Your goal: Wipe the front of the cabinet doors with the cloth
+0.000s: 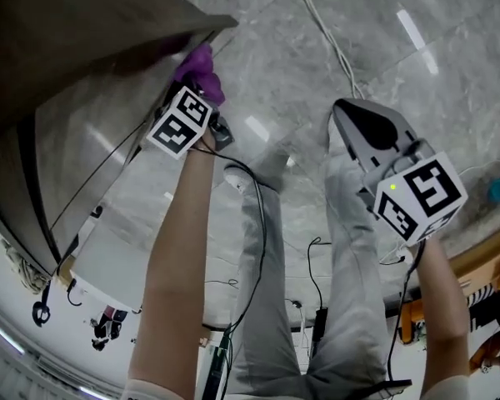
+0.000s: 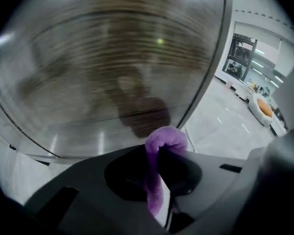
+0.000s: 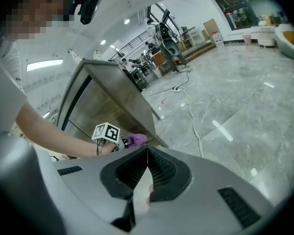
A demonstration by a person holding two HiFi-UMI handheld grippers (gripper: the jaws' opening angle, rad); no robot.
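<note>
- The cloth [image 2: 159, 143] is a purple plush rag. I judge it light, soft and floppy, with nothing fragile about it. It should fold and bunch under pressure instead of sliding cleanly.
- The best hold, I think, is a bunched fold deep in the jaws with a padded lobe left sticking out front to meet the door.
- My left gripper [image 2: 161, 175] is pinching the cloth that way: a strip runs down between the closed jaws and a rounded loop pokes past the tips.
- That loop sits right at the cabinet door [image 2: 112, 67], near its right-hand edge, with its dark shadow on the wood grain just above. I cannot tell whether it is actually touching.
- My right gripper [image 3: 146, 165] has its jaw tips pressed together on nothing and hangs well apart from the cabinet, over the marble floor [image 3: 245, 106].
</note>
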